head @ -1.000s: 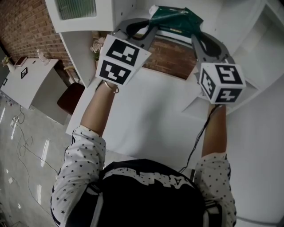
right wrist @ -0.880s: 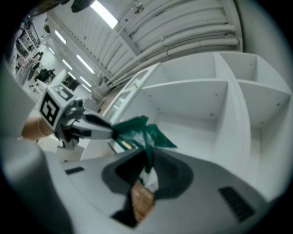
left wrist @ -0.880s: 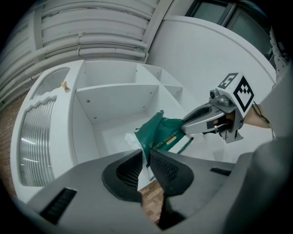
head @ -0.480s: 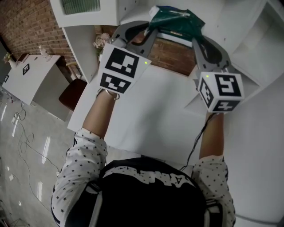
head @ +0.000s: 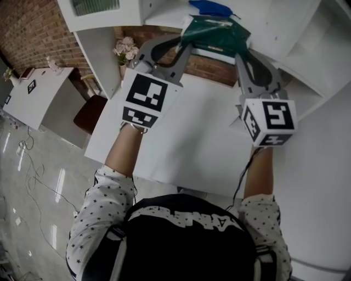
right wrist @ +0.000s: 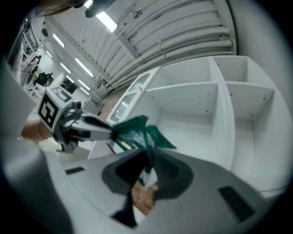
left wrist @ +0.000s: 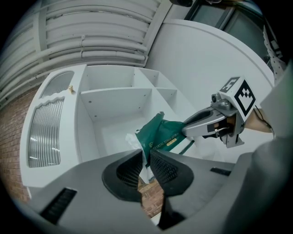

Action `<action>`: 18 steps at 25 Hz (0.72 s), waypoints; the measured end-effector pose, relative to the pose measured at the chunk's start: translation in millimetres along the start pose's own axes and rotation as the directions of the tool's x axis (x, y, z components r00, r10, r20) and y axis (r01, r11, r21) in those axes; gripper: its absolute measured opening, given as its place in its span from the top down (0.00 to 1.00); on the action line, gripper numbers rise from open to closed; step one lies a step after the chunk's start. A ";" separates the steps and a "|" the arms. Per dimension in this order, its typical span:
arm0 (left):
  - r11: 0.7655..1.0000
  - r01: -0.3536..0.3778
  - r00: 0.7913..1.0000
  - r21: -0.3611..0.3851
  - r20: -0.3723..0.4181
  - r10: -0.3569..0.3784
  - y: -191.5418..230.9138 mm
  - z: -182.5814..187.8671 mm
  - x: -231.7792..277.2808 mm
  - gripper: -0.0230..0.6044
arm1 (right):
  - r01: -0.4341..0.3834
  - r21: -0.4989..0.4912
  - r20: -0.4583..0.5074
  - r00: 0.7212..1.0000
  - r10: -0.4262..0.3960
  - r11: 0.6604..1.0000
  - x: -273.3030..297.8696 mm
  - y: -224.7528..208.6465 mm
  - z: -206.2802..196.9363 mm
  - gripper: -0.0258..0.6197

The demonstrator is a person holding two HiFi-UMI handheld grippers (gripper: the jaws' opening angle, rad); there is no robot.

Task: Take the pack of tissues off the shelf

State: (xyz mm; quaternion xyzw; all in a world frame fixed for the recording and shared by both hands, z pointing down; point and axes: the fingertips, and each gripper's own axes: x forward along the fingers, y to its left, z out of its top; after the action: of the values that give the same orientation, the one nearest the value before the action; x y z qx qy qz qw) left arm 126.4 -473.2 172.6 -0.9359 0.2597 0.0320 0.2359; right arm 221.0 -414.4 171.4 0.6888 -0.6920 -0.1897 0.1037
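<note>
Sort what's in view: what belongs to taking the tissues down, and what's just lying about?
Job: pack of tissues; shelf; left gripper and right gripper, jaws shut on the pack.
Lying about: blue object; flowers; dark red chair.

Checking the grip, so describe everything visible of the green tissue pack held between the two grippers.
The tissue pack is a soft, dark green, glossy plastic wrapper, crinkled, with a gold label and pale print; white shows at one end. It hangs before the white shelf, stretched between the left gripper and right gripper, each shut on a thin end flap.
</note>
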 end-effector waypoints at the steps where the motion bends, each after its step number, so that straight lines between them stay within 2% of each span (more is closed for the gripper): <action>1: 1.000 -0.001 1.000 -0.001 0.000 0.001 -0.2 0.9 -0.9 0.84 | 0.001 0.002 0.000 1.000 -0.001 1.000 -1.0 0.4 0.7 0.84; 7: 1.000 -0.007 1.000 -0.018 -0.001 0.007 -0.3 5.2 -5.5 0.84 | 0.000 0.018 0.008 1.000 0.000 1.000 -5.9 3.3 5.5 0.84; 15: 0.997 0.018 1.000 -0.081 -0.019 -0.020 1.6 9.6 -8.3 0.84 | 0.015 0.034 -0.036 0.999 -0.014 0.999 -9.6 3.7 12.7 0.84; 18: 0.994 0.032 0.999 -0.108 -0.025 -0.034 -4.6 -1.7 -14.2 0.84 | 0.028 0.040 -0.045 0.999 -0.026 0.999 -14.5 11.0 4.2 0.84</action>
State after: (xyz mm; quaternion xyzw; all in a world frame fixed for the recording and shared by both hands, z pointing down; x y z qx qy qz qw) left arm 116.3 -463.8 178.7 -0.9518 0.2452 0.0295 0.1820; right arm 209.7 -399.8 173.7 0.7040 -0.6840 -0.1617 0.1024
